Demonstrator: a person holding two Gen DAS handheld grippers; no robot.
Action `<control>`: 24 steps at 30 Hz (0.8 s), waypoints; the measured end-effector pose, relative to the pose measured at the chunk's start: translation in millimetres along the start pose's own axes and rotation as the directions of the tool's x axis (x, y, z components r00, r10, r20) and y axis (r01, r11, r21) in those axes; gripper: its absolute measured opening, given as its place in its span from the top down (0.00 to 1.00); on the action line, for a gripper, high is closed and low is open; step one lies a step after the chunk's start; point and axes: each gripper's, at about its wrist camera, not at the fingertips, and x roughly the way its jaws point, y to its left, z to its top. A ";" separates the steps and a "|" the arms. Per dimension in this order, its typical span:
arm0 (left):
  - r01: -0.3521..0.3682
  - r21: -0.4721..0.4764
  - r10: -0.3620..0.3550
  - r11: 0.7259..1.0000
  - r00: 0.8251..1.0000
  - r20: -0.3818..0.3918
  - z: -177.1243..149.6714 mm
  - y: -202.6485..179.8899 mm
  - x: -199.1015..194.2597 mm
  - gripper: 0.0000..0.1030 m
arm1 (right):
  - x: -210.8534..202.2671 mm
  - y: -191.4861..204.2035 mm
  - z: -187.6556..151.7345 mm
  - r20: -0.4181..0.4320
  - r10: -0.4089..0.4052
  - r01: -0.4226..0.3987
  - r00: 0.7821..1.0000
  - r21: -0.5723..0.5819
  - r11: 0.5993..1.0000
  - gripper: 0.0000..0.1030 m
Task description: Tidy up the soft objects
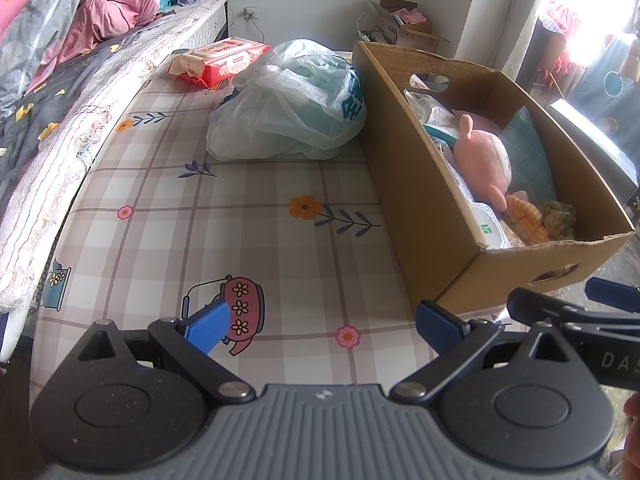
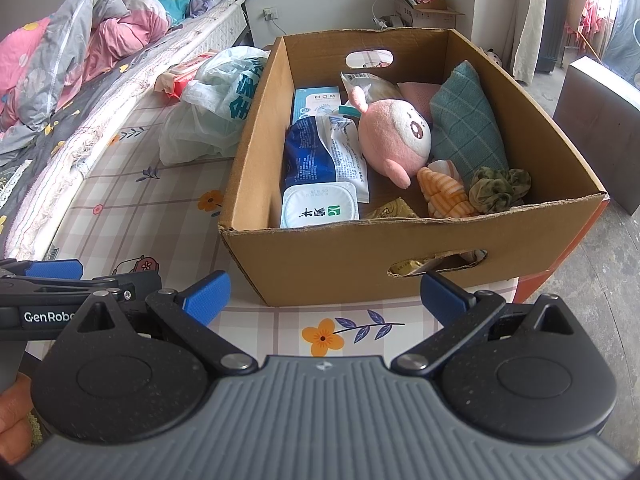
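A cardboard box (image 2: 320, 264) (image 1: 416, 184) stands on the plaid tablecloth. Inside lie a pink plush toy (image 2: 394, 136) (image 1: 482, 156), a teal checked cushion (image 2: 468, 120) (image 1: 528, 152), an orange striped soft item (image 2: 444, 196) (image 1: 528, 220), an olive scrunchie (image 2: 500, 190) (image 1: 560, 218), a blue-white packet (image 2: 316, 156) and a white tub (image 2: 318, 204). My right gripper (image 2: 326, 294) is open and holds nothing, just in front of the box's near wall. My left gripper (image 1: 322, 320) is open and holds nothing, over the cloth to the left of the box.
A crumpled plastic bag (image 1: 288, 100) (image 2: 212, 108) and a red wipes pack (image 1: 218, 60) lie behind on the tablecloth (image 1: 240, 208). A bed with rumpled quilts (image 1: 60, 28) runs along the left. A smaller carton (image 1: 404, 24) sits by the wall. Bare floor (image 2: 600, 280) lies to the right.
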 end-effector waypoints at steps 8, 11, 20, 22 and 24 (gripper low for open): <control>0.000 -0.001 0.000 1.000 1.000 -0.002 -0.3 0.2 0.0 0.03 | 0.5 -0.1 1.4 0.000 0.000 0.000 1.000 0.000 1.000 0.01; -0.001 0.000 0.001 1.000 1.000 -0.001 0.4 0.0 0.6 0.03 | 0.5 -0.2 1.5 0.000 0.000 0.000 1.000 0.000 1.000 0.01; -0.002 0.001 0.002 1.000 1.000 0.000 0.8 -0.2 0.2 0.03 | 0.7 -0.3 2.3 0.000 0.001 -0.001 1.000 -0.001 1.000 0.01; -0.002 0.001 0.002 1.000 1.000 0.000 0.9 -0.2 0.3 0.03 | 0.6 -0.3 2.1 0.001 0.001 -0.001 1.000 -0.001 1.000 0.01; -0.002 0.001 0.002 1.000 1.000 0.000 0.8 -0.1 0.3 0.03 | 0.7 -0.6 2.4 0.001 0.001 -0.001 1.000 -0.002 1.000 0.01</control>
